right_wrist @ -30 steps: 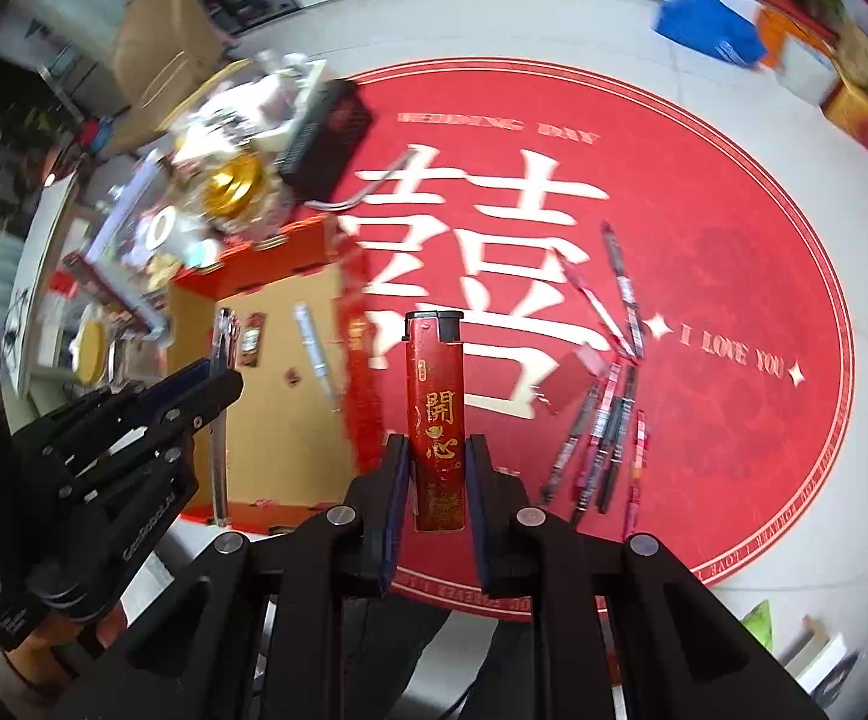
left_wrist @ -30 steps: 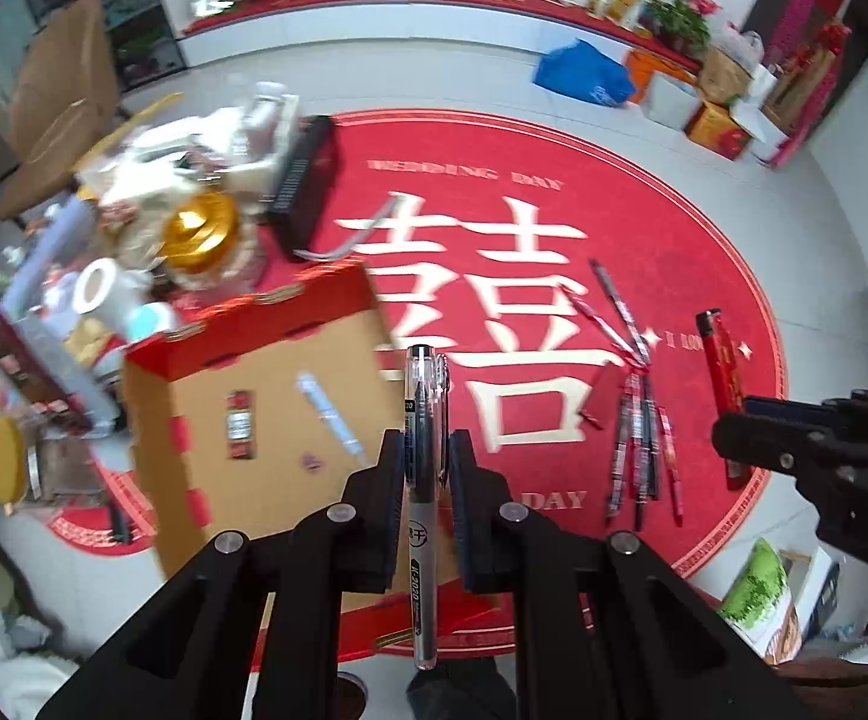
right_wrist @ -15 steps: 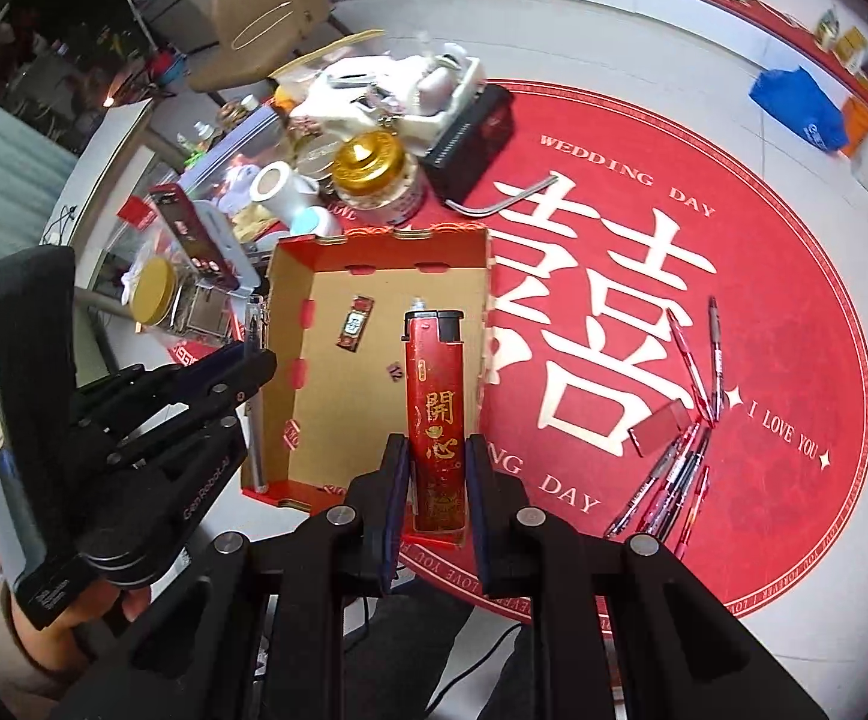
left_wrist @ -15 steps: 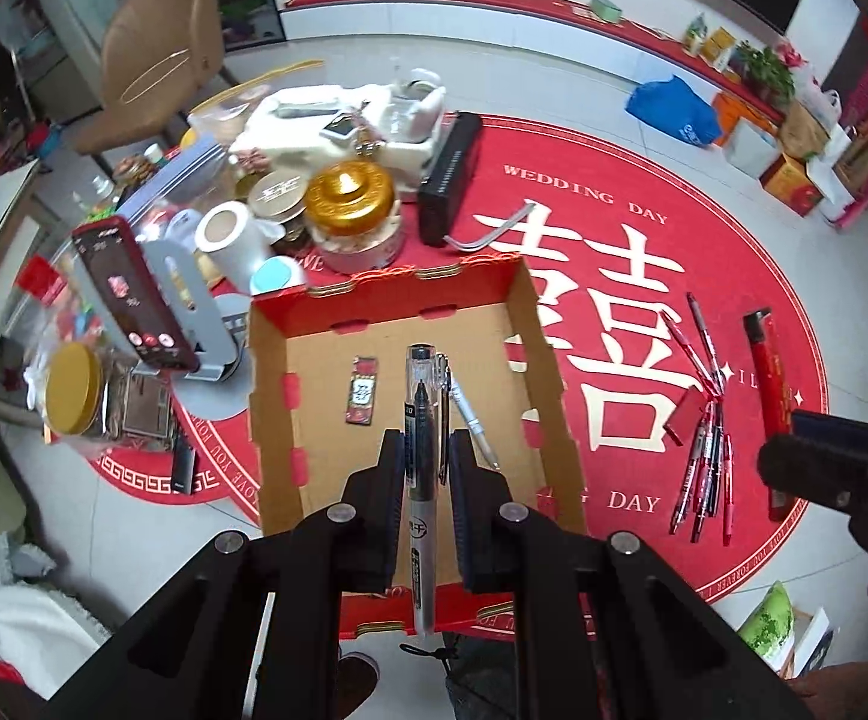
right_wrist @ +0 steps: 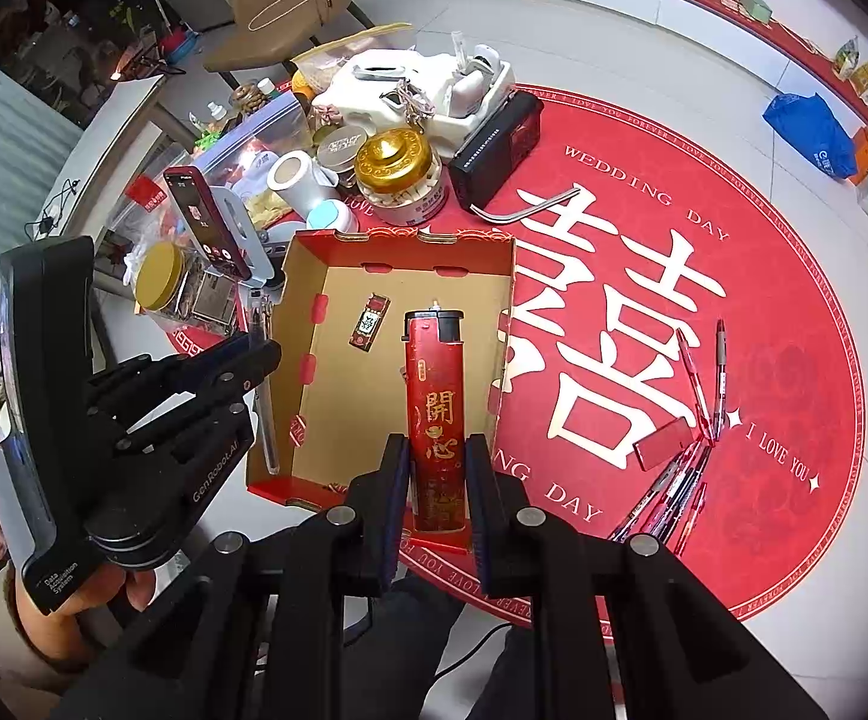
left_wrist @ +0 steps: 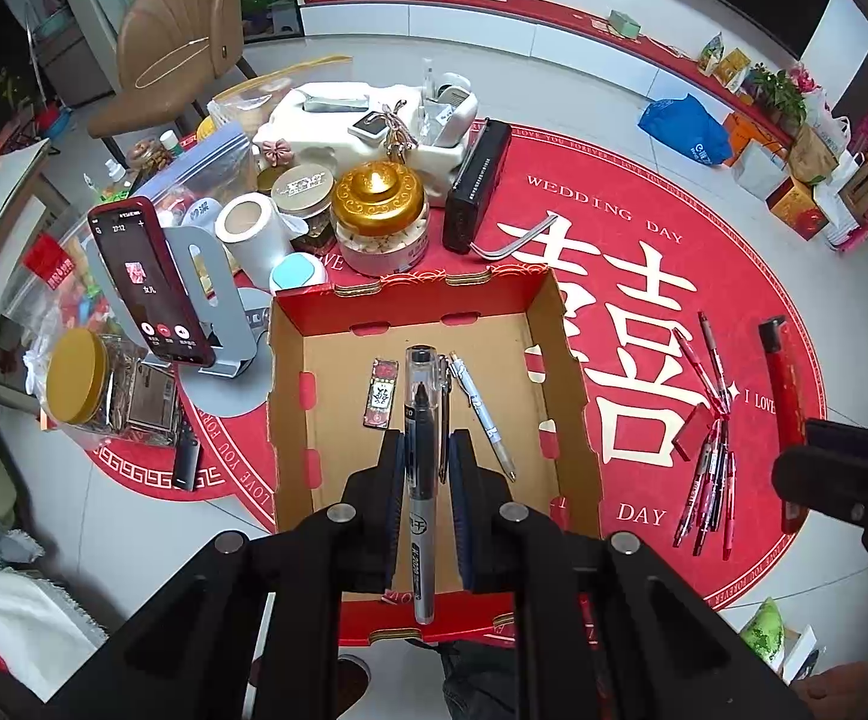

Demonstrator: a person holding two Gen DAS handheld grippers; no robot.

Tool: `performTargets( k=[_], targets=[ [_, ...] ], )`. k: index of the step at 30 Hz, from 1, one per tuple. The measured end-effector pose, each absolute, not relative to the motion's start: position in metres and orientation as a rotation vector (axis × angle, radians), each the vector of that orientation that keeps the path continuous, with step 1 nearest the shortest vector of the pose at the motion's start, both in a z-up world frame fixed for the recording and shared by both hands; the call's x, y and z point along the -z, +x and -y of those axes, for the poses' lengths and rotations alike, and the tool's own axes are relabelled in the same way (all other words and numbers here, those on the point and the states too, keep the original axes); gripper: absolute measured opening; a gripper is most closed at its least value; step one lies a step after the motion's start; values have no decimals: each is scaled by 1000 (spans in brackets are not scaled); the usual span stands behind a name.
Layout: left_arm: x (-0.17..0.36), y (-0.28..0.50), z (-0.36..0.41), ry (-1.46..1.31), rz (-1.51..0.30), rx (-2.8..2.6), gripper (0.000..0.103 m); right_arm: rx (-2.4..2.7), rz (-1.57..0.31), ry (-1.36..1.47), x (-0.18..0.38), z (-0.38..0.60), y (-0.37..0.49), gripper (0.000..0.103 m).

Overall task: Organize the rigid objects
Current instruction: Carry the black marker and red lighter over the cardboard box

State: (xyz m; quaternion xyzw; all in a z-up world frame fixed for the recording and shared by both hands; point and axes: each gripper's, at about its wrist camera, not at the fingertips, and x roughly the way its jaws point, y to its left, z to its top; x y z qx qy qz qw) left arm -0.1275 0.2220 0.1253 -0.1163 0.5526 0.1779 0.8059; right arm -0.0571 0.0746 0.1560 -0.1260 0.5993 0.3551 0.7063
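My left gripper [left_wrist: 425,456] is shut on a black gel pen [left_wrist: 420,408] with a clear cap, held over the open red cardboard box [left_wrist: 410,300]. A small red lighter [left_wrist: 381,393] and a silver pencil [left_wrist: 484,414] lie on the box floor. My right gripper [right_wrist: 434,462] is shut on a tall red lighter [right_wrist: 434,414] with gold characters, above the right half of the box [right_wrist: 404,240]. In the right wrist view the left gripper [right_wrist: 266,354] shows at the box's left wall. Several red pens [left_wrist: 709,468] lie on the red mat.
Behind the box stand a gold-lidded jar [left_wrist: 383,216], a black radio [left_wrist: 475,186], a tape roll [left_wrist: 251,234] and a phone on a stand [left_wrist: 146,282]. A yellow-lidded jar [left_wrist: 80,375] sits to the left. A tan chair [left_wrist: 176,42] stands farther back. A small red case [right_wrist: 661,444] lies by the pens.
Both grippers have travelled left from over the mat to over the box, each still clamped on its item. Both wrists rolled, so the box now appears squarer in view.
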Motion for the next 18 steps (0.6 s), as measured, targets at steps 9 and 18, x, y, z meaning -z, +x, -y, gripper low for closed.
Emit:
performTargets(
  k=[9,18],
  targets=[
    [-123,-133,-224,-262,-1179,-401,16,-801,-1355,-292,-152,-79,-59,20],
    [-120,-135,-226,-271,-1183,-407,16,-799,-1357,-295,-153,-79,-59,20]
  ],
)
